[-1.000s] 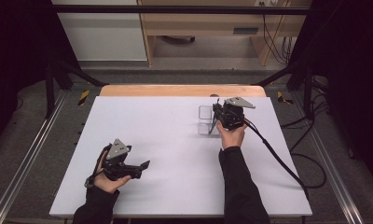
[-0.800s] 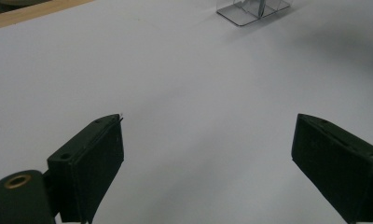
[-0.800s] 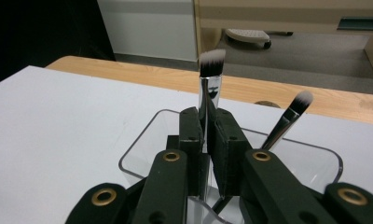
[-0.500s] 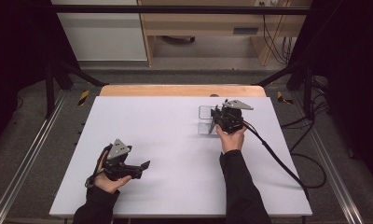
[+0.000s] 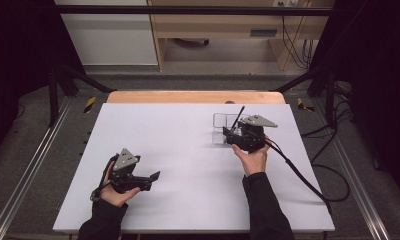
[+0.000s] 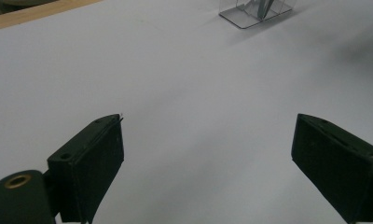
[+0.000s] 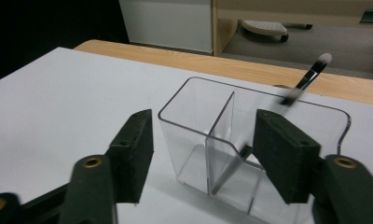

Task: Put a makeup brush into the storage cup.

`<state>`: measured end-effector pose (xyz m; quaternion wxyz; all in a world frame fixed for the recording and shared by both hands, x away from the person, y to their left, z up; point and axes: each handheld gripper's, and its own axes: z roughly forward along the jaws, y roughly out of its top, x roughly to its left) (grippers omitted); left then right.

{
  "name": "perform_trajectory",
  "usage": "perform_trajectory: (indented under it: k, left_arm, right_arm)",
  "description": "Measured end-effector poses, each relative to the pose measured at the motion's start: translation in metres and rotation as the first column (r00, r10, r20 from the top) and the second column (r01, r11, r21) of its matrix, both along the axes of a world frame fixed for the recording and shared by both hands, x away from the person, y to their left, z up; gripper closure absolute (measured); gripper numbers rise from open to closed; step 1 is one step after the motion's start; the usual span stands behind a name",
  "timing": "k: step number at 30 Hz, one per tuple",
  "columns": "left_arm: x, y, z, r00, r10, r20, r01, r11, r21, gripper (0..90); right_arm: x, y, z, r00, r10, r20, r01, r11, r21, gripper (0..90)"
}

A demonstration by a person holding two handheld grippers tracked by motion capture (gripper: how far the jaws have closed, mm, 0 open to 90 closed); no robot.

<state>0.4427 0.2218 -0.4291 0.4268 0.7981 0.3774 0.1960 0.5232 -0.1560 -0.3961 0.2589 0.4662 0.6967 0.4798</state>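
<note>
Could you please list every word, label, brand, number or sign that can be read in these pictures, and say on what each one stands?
None: no readable text in any view.
Clear plastic two-compartment organiser: unmarked.
Slim black make-up brush with a pale tip leaning in it: no print legible.
White table top: blank.
Black right gripper and black left gripper: no lettering on their pads.
Grey rectangular plate on the wooden furniture behind the table: too small and blurred to read.

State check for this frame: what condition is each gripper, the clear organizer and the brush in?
Left gripper: open, nothing between its jaws, hovering over the bare table.
Right gripper: jaws just opened, open, apart from the brush.
Clear organizer: upright on the table, two compartments.
Brush: standing tilted inside the organizer, bristles up.
</note>
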Motion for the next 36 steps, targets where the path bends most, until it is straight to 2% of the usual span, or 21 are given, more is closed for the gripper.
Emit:
perform_trajectory:
  k: [3, 10, 22, 32, 36]
  left_arm:
    - [0.0, 0.0, 0.0, 1.0, 0.002, 0.0, -0.002, 1.0, -0.003, 8.3]
    - [-0.001, 0.001, 0.001, 1.0, 0.004, 0.003, -0.004, 1.0, -0.009, 8.2]
    - [-0.003, 0.008, 0.003, 0.9998, 0.012, 0.014, -0.011, 0.9992, -0.039, 8.0]
    - [-0.003, 0.011, -0.001, 0.9999, 0.013, 0.005, -0.013, 0.9987, -0.05, 7.9]
    - [-0.005, 0.011, -0.002, 0.9999, 0.01, 0.006, -0.01, 0.9985, -0.055, 7.9]
  right_arm:
    - [-0.007, -0.002, -0.001, 0.9998, 0.021, 0.002, -0.021, 0.9997, 0.015, 26.6]
    - [-0.023, -0.008, -0.001, 0.9989, 0.047, 0.011, -0.047, 0.9989, 0.009, 14.9]
    - [-0.049, -0.023, -0.008, 0.9923, 0.123, 0.011, -0.124, 0.9913, 0.045, 11.4]
    - [-0.07, -0.039, -0.017, 0.9849, 0.173, 0.015, -0.173, 0.9845, 0.03, 11.0]
    - [-0.076, -0.046, -0.021, 0.9853, 0.171, 0.007, -0.171, 0.9851, 0.022, 9.4]
